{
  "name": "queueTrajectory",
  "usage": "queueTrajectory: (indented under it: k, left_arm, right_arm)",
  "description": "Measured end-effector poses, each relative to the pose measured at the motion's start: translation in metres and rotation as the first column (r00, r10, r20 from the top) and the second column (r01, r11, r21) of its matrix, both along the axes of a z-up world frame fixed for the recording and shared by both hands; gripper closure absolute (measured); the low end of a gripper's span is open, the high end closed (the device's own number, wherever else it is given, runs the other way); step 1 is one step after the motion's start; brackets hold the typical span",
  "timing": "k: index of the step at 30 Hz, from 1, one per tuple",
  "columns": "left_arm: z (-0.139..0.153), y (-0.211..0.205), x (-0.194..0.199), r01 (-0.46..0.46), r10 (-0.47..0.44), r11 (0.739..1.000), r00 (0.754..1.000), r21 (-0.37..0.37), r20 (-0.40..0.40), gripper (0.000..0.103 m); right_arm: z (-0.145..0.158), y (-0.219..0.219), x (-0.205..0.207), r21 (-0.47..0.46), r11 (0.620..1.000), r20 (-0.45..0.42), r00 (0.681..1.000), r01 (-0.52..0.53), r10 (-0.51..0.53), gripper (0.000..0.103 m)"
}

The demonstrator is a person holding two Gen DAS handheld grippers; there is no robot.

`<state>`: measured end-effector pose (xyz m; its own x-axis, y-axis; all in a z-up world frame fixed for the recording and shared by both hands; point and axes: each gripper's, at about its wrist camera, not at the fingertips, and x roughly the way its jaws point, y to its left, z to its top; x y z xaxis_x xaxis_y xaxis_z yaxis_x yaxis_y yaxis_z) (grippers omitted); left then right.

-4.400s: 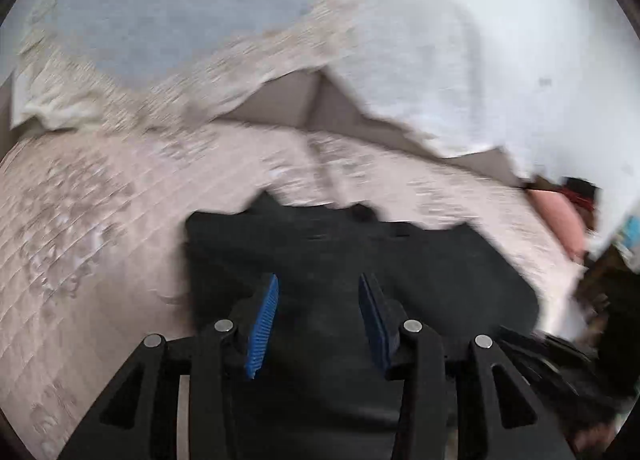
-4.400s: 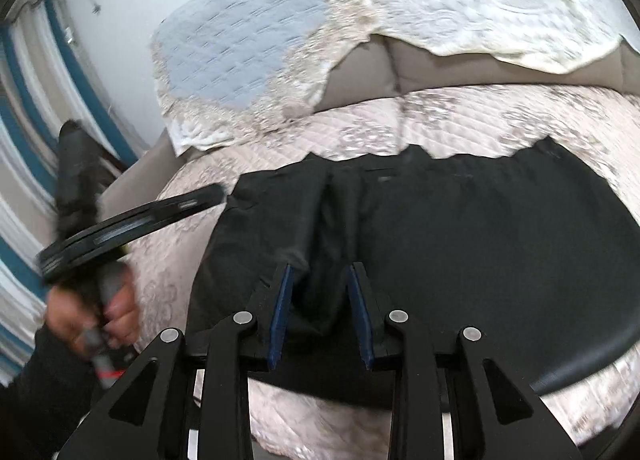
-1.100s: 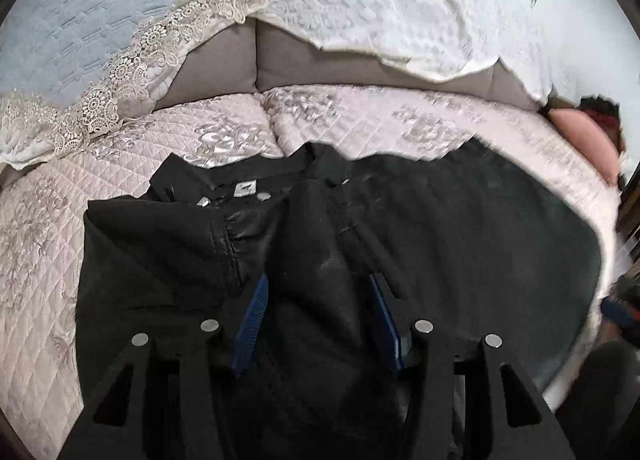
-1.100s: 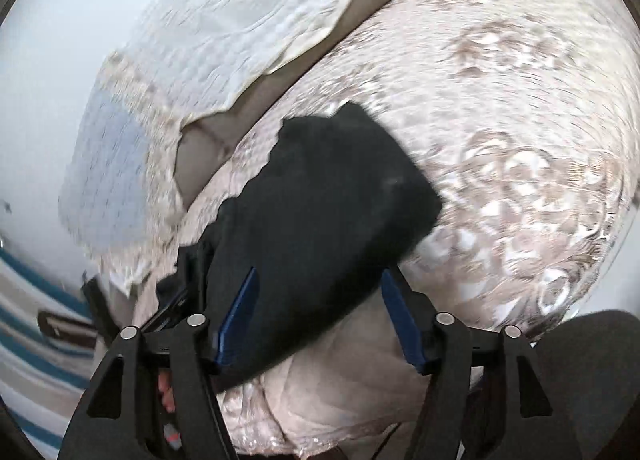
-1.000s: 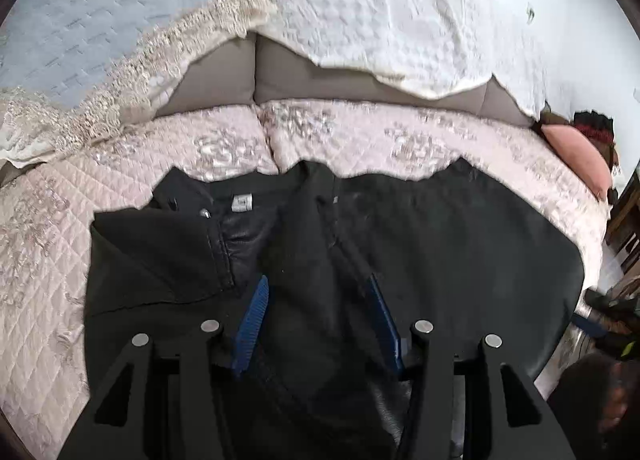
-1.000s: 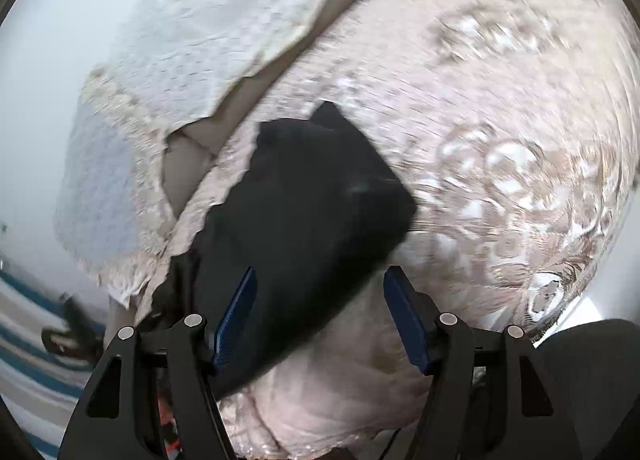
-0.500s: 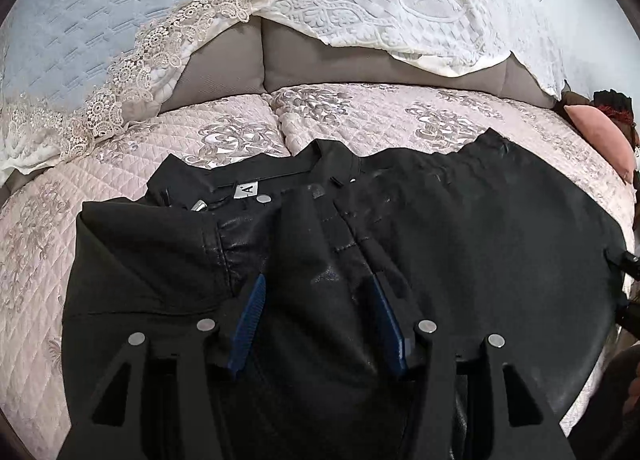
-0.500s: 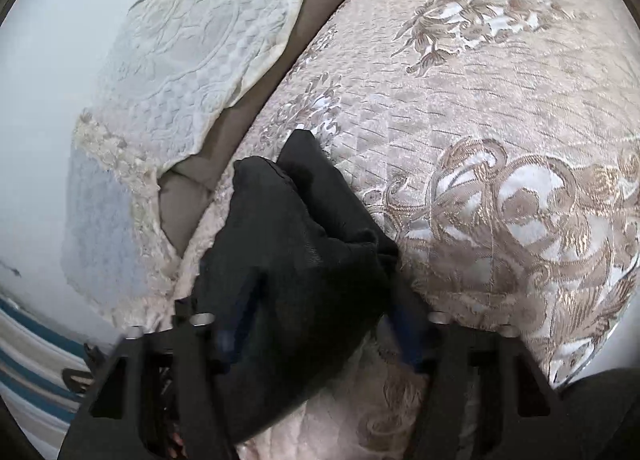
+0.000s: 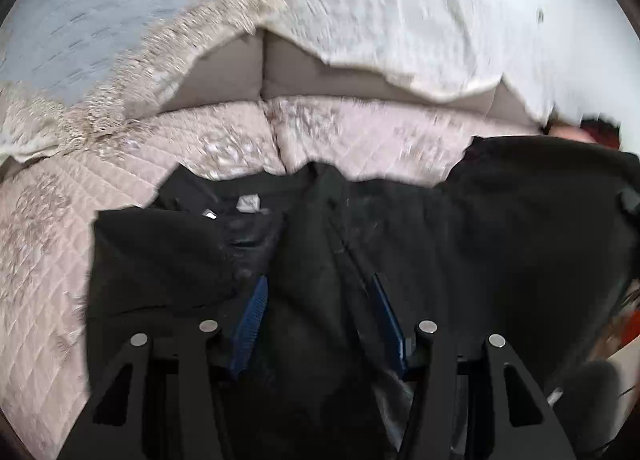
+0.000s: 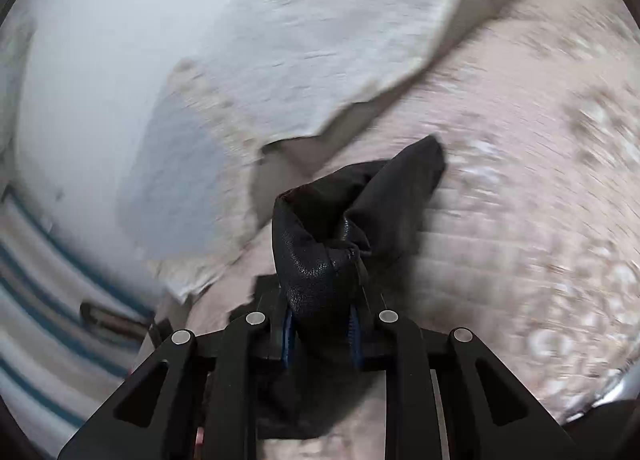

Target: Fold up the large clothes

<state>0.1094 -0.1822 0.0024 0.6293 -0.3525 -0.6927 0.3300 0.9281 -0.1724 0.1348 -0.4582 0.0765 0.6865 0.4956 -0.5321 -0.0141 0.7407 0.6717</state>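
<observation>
A large black garment [image 9: 480, 244] lies spread on a quilted pink sofa seat [image 9: 360, 131], its collar and white label [image 9: 249, 202] toward the backrest. My left gripper [image 9: 318, 316] is open, hovering just over the garment's middle. My right gripper [image 10: 322, 334] is shut on a bunched end of the black garment [image 10: 320, 244], held up above the seat. In the left wrist view the garment's right end [image 9: 552, 179] is raised.
A lace-edged blue and white throw [image 9: 132, 15] covers the grey sofa backrest [image 9: 336, 79]. A pink cushion [image 9: 568, 131] sits at the sofa's far right end. In the right wrist view striped blue and white fabric [image 10: 48, 324] shows at lower left.
My right gripper has closed on the garment's end and lifted it off the seat. The left gripper stays open over the middle, with the view shifting slightly.
</observation>
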Motion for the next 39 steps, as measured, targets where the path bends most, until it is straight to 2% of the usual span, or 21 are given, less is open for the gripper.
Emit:
queueTrajectory:
  k: [4,8,12,15,17,19,23,27,31,32,33,34,35,37,39]
  left_arm:
    - [0.026,0.043,-0.017,-0.069,0.072,0.996,0.995,-0.052,0.064,0.048]
    - [0.032,0.103,-0.026,-0.188,0.193,0.979,0.979,-0.076,0.067,0.048]
    - [0.024,0.158,-0.038,-0.293,0.298,0.952,0.954,-0.089,0.044,0.048]
    - [0.015,0.184,-0.045,-0.341,0.343,0.936,0.939,-0.088,0.011,0.048]
    - [0.012,0.192,-0.049,-0.354,0.355,0.932,0.935,-0.082,-0.001,0.049]
    - [0.012,0.194,-0.052,-0.349,0.35,0.933,0.937,-0.09,-0.009,0.049]
    - [0.021,0.177,-0.041,-0.292,0.293,0.948,0.956,-0.131,-0.01,0.049]
    - [0.042,0.145,-0.019,-0.205,0.211,0.965,0.977,-0.162,0.021,0.049]
    - [0.049,0.11,0.019,-0.13,0.135,0.984,0.99,-0.125,0.034,0.049]
    - [0.043,0.099,0.03,-0.107,0.11,0.991,0.993,-0.081,0.034,0.049]
    - [0.032,0.091,0.037,-0.105,0.106,0.994,0.994,-0.017,0.027,0.056]
    - [0.018,0.086,0.044,-0.102,0.102,0.994,0.995,0.037,-0.001,0.06]
    - [0.003,0.084,0.048,-0.08,0.083,0.995,0.996,0.061,-0.035,0.065]
    - [-0.017,0.09,0.047,-0.08,0.084,0.994,0.995,0.068,-0.057,0.065]
    - [-0.025,0.106,0.043,-0.099,0.099,0.995,0.992,-0.004,-0.077,0.064]
  right_arm:
    - [0.022,0.061,0.002,-0.024,0.987,0.058,0.986,-0.157,0.158,0.081]
    - [0.017,0.134,0.001,-0.051,0.944,0.058,0.943,-0.325,0.328,0.081]
    - [-0.022,0.197,-0.001,-0.051,0.885,-0.019,0.887,-0.462,0.462,0.081]
    - [-0.067,0.239,-0.008,-0.096,0.827,-0.125,0.831,-0.553,0.542,0.081]
    - [-0.087,0.254,-0.016,-0.14,0.802,-0.158,0.812,-0.581,0.561,0.081]
    - [-0.09,0.258,-0.021,-0.181,0.793,-0.142,0.813,-0.582,0.564,0.081]
    - [-0.088,0.257,-0.022,-0.204,0.779,-0.13,0.805,-0.593,0.579,0.081]
    - [-0.086,0.259,-0.024,-0.228,0.776,-0.106,0.807,-0.588,0.581,0.073]
    - [-0.081,0.261,-0.028,-0.247,0.765,-0.09,0.801,-0.594,0.592,0.066]
    - [-0.078,0.259,-0.029,-0.248,0.763,-0.087,0.798,-0.597,0.596,0.063]
    - [-0.074,0.257,-0.03,-0.246,0.761,-0.085,0.796,-0.6,0.6,0.062]
    - [-0.069,0.252,-0.033,-0.242,0.762,-0.076,0.795,-0.6,0.602,0.062]
    - [-0.062,0.242,-0.037,-0.234,0.766,-0.059,0.795,-0.599,0.604,0.061]
    - [-0.051,0.227,-0.042,-0.225,0.776,-0.032,0.8,-0.59,0.599,0.061]
    - [-0.043,0.21,-0.048,-0.244,0.791,-0.003,0.816,-0.561,0.578,0.061]
